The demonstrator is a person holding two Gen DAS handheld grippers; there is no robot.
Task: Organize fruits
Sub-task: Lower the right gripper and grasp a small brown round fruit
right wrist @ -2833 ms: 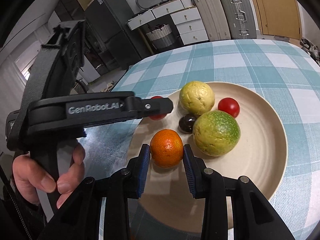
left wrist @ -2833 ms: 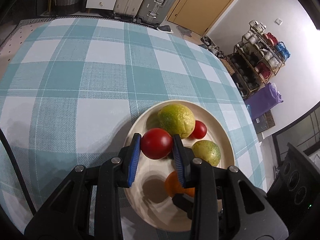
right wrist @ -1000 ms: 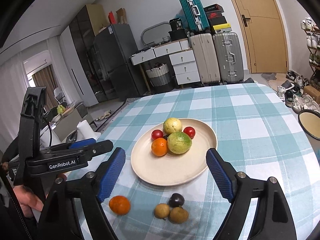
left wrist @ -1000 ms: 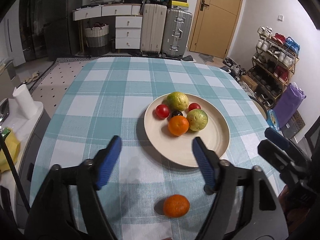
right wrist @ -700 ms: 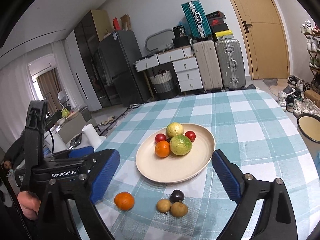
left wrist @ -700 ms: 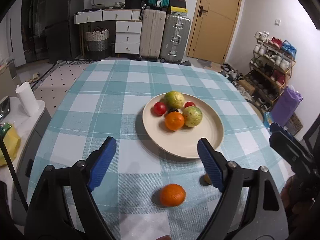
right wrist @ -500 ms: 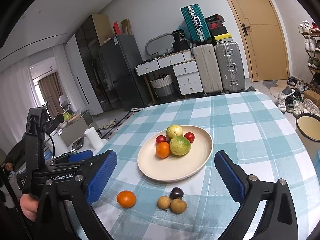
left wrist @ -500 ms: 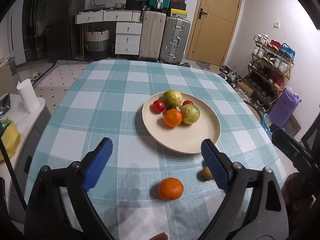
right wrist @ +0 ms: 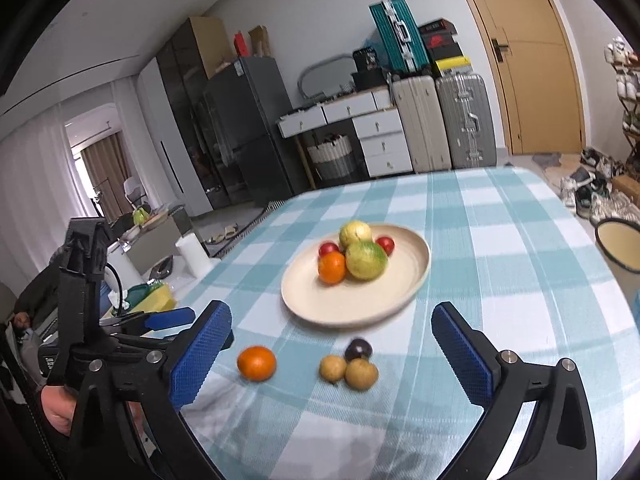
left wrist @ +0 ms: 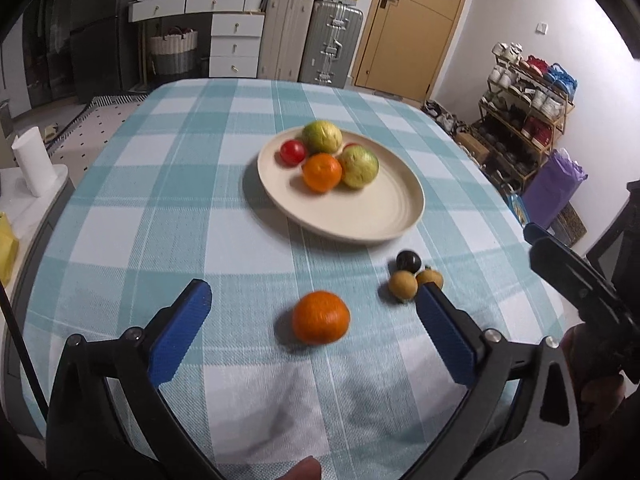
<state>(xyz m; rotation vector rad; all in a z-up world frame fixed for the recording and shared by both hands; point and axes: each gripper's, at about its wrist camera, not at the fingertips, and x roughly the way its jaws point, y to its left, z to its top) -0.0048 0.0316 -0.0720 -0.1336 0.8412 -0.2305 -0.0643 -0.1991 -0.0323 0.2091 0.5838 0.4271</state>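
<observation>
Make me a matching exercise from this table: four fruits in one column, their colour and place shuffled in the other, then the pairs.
Things:
1. tomato
2. loose tangerine
3. plum
4. guava

Descriptions:
A. dark, on the cloth beside two small brown fruits
B. green-yellow, on the plate
C. red, at the plate's left side
D. orange, alone on the cloth

Pairs: 1-C, 2-D, 3-A, 4-B

This was a home, a lived-in dining and entry room. A counter [left wrist: 168,184] under a teal checked cloth carried a plate [left wrist: 360,220] of fruit. Suitcases [left wrist: 310,44] stood against the far wall beside white drawers [left wrist: 236,46] and a laundry basket [left wrist: 173,50]. A wooden door [left wrist: 416,24] was near a loaded shoe rack [left wrist: 524,92], and a dark fridge [right wrist: 256,132] stood further off.
</observation>
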